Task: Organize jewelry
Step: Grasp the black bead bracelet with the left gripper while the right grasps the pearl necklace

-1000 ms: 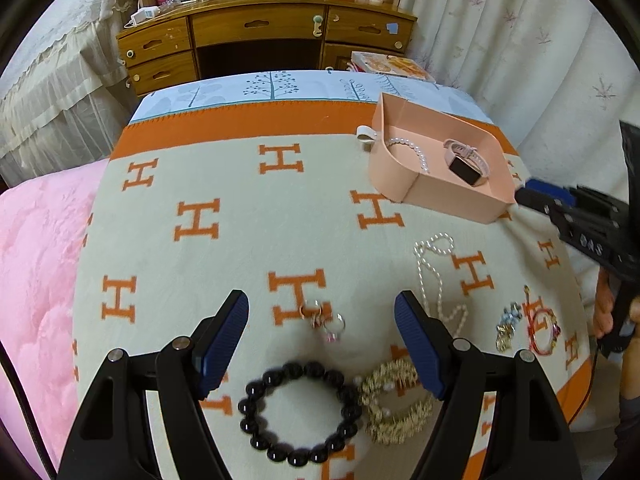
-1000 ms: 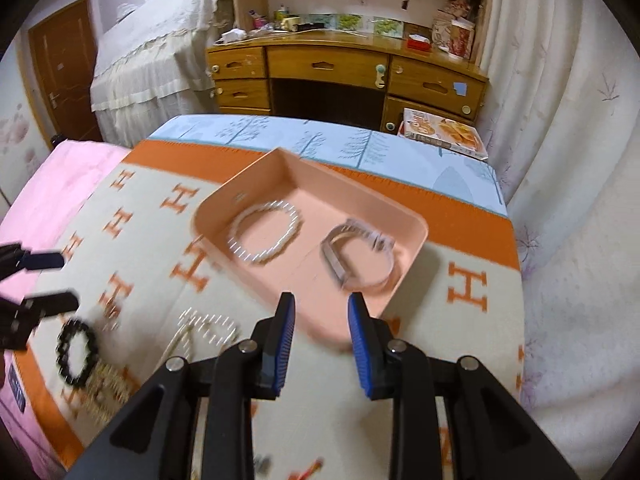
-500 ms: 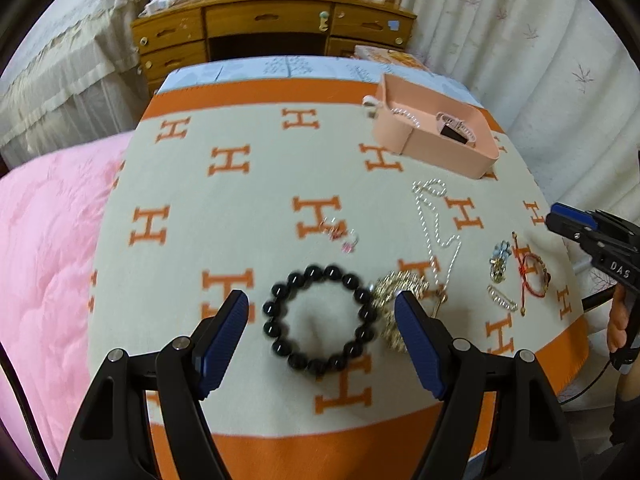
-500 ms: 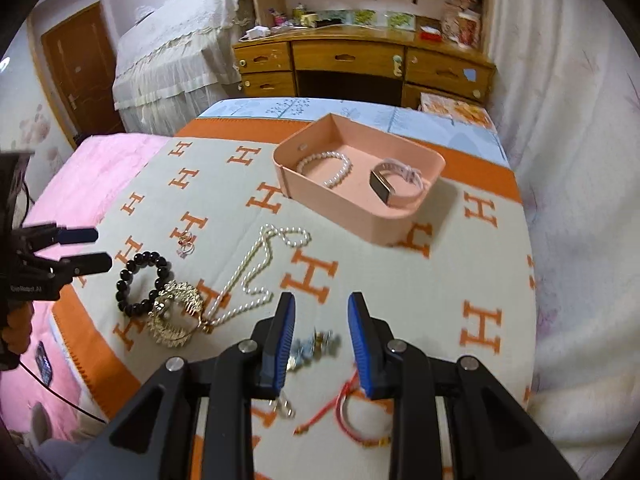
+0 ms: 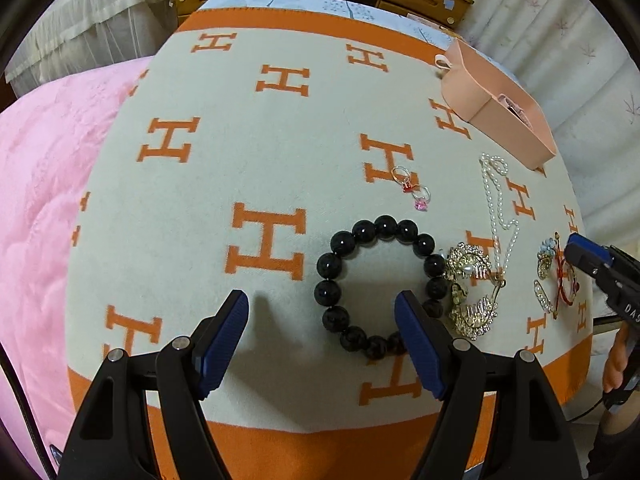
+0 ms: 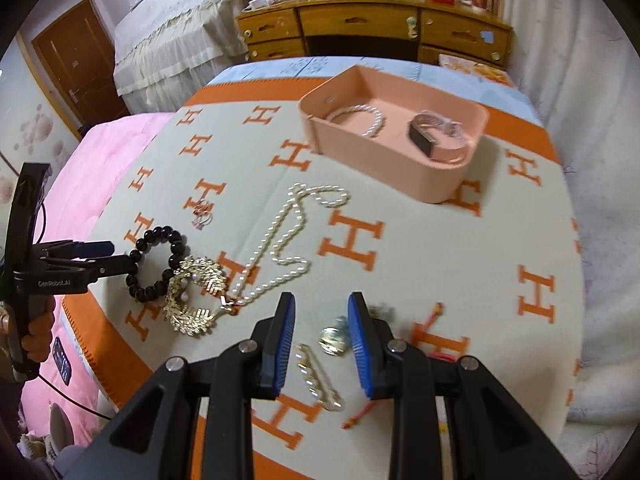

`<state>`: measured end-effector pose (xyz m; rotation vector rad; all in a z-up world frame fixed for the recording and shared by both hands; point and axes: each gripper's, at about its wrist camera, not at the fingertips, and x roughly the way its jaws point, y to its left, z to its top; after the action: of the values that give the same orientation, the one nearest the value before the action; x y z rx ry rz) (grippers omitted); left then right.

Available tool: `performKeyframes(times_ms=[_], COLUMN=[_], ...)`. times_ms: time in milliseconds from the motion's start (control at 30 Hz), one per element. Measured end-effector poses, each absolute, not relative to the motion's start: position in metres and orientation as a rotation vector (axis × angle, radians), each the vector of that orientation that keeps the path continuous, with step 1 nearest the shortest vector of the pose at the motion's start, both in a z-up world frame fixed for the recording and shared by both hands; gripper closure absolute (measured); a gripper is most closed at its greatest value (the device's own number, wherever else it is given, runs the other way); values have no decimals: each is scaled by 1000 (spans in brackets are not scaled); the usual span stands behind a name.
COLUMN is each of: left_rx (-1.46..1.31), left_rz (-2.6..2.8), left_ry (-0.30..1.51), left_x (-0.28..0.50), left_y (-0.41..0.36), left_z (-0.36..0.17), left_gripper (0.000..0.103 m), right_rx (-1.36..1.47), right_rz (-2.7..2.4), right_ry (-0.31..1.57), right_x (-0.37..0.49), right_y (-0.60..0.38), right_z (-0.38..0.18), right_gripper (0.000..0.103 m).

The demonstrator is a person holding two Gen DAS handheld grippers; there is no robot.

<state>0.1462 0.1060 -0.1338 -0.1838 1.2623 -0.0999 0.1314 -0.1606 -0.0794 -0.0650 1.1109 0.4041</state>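
Spread over the bed, a cream blanket (image 6: 420, 216) with orange H letters and an orange border carries all the jewelry; it looks soft and woolly, so small pieces may sink and snag in it. At the far right sits a pink tray (image 6: 436, 184), smooth-walled and rectangular with rounded corners, already holding a pearl bracelet (image 6: 372, 118) and a pink-strapped watch (image 6: 438, 136). Still loose on the blanket are a long pearl necklace (image 6: 280, 236) in a winding loop, a black bead bracelet (image 5: 380, 288) of glossy round beads, a gold rhinestone piece (image 5: 472, 300) touching it on the right, two small rings (image 5: 412, 188) farther off, and near the right edge a cluster of brooches (image 6: 334, 338), a pin (image 6: 318, 378) and a red cord bracelet (image 5: 564, 284). The left hand-held gripper (image 5: 322, 316) has its jaws wide apart and empty, one pad over the ring of black beads; it would do best to straddle a single run of beads and close square, clear of the gold piece. The right hand-held gripper (image 6: 322, 328) stands narrowly apart, gripping nothing, above the brooches; these are flat and slippery, so a low, steep pinch on one edge seems wise.
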Motion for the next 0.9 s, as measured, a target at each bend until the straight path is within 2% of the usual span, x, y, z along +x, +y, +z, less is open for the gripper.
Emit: performKeyframes(times_ms=[267,600,900], left_rx=[-144,-58,12], left_rz=[-129,-124,-127], left_ry=[1303,1318,1333], left_x=[157,169,177], left_y=[93,83,73], left_z=[-145,-150,-153], left_gripper=[29,29,29], right_rx=[-46,106,37], right_rz=[396,387,327], right_ry=[1133,1291,1330], right_x=[166,230,242], right_y=[-145,-126,-101], right_z=[-83,-105,-118], right_gripper=[75,75,75])
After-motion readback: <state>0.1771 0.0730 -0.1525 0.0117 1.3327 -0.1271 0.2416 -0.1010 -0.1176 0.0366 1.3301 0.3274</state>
